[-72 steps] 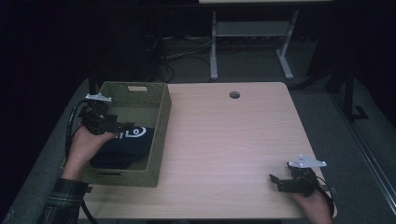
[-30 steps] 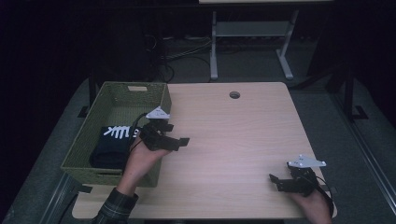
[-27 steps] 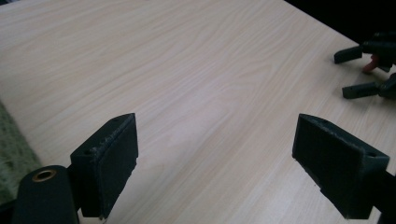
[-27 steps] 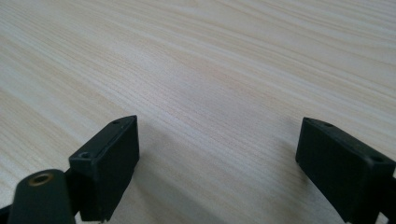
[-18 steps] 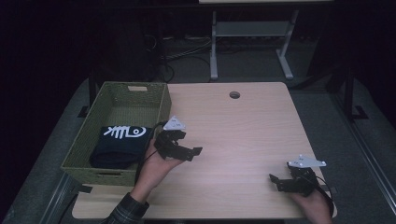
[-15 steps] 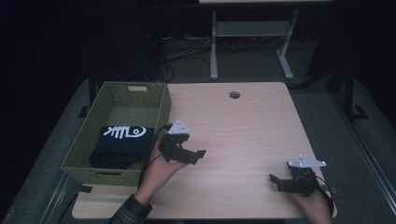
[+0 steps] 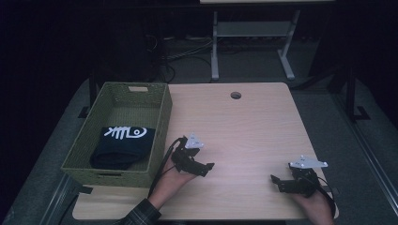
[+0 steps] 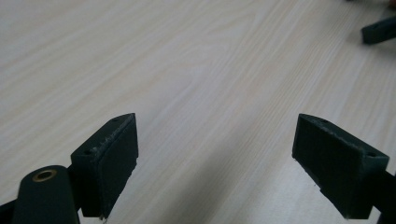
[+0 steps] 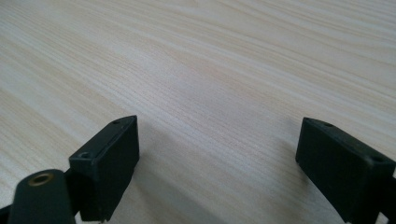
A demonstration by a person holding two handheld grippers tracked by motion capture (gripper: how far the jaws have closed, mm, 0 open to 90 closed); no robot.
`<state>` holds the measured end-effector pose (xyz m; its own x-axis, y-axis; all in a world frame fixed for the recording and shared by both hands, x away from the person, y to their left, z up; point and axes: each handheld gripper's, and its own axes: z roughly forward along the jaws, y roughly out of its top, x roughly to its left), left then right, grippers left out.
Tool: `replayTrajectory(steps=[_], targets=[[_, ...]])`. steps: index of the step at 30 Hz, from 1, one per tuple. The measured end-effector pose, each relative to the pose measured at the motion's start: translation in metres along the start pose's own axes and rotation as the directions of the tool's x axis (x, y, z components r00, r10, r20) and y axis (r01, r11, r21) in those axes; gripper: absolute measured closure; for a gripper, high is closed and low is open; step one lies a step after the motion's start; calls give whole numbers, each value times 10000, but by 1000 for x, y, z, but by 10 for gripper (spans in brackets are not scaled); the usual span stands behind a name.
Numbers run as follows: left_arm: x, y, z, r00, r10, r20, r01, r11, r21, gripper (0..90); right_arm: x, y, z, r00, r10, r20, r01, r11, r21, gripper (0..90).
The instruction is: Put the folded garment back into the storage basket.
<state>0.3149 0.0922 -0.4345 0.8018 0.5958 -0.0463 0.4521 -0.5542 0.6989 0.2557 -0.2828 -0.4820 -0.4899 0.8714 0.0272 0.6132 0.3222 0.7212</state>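
Standing wide apart with nothing between them, the jaws of the left gripper (image 7: 199, 164) hang over bare wood of the table (image 7: 253, 126), and the right gripper (image 7: 281, 183) rests at the table's five o'clock corner, spread just as wide and empty. At nine o'clock from the left gripper, the folded dark cloth (image 7: 123, 146) with its white print lies flat in the green woven basket (image 7: 159, 136). It looks soft, light and limp, likely to sag and unfold; pinching through the thick folded edge would probably keep the layers together. Basket and cloth appear from the high view; the left gripper view gives wood grain close up and a far-off jaw tip of the other gripper (image 8: 379, 31).
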Motion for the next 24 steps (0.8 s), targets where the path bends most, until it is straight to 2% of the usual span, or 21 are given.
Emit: replayTrajectory(steps=[1, 7, 9, 12, 16, 19, 24], targets=[[-1, -3, 6, 10000, 8, -5, -8, 9999, 144, 139, 0, 0, 0, 10000, -13, 0, 13, 10000, -2, 130], [-2, -10, 18, 9997, 102, -226, -97, 9997, 222, 135, 0, 0, 0, 10000, -12, 0, 12, 10000, -2, 130], [-3, -14, 26, 9992, 207, -331, -187, 9982, 578, 132, 0, 0, 0, 10000, -11, 1, 11, 10000, 0, 130], [-3, -18, 32, 9987, 253, -431, -221, 9970, 744, 129, 0, 0, 0, 10000, -10, 0, 10, 10000, 0, 130], [-3, -22, 32, 9987, 239, -460, -222, 9990, 381, 127, 0, 0, 0, 10000, -6, 0, 6, 10000, -3, 130], [-2, -28, 34, 9988, 286, -390, -295, 9993, -218, 127, 0, 0, 0, 10000, -11, 0, 11, 10000, -2, 130], [-2, -28, 34, 9988, 288, -391, -296, 9993, -217, 127, 0, 0, 0, 10000, -5, 0, 5, 10000, -2, 130]])
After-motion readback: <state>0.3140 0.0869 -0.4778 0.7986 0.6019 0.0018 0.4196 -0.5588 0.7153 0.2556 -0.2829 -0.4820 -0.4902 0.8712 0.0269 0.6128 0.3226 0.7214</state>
